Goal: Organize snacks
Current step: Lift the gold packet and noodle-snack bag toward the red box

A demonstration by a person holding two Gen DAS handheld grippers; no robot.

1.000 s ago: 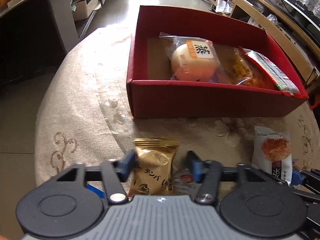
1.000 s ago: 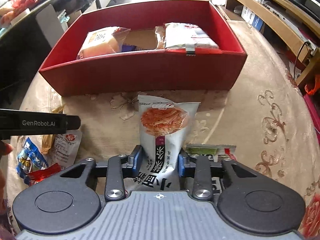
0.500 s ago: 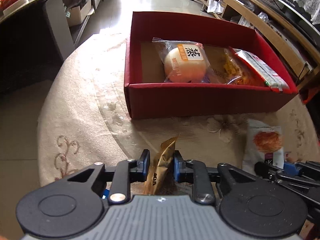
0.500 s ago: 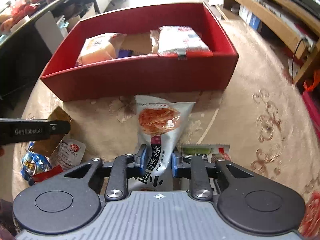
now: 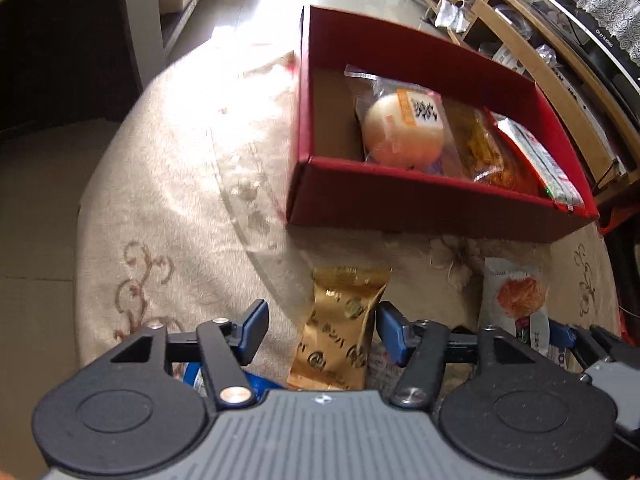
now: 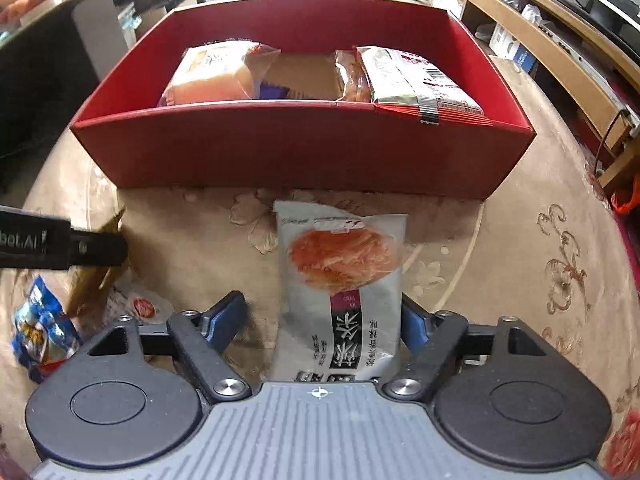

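Left gripper [image 5: 318,330] and right gripper [image 6: 322,320] have just been opening; fingers are standing released around gold packet [image 5: 340,340] and grey pouch [image 6: 344,280], both lying on tabletop [image 6: 520,248] before red box [image 6: 300,152]. Judged light, crinkly, slippery; mid-body pinch is looking best.

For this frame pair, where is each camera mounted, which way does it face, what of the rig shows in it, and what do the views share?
Left wrist: on the left gripper, looking steeply down past its parted fingers at the gold packet and red box.
Right wrist: on the right gripper, looking down across the grey-white packet between its open fingers; the left gripper's finger enters at left.
Shared: red box, both packets, floral tablecloth.
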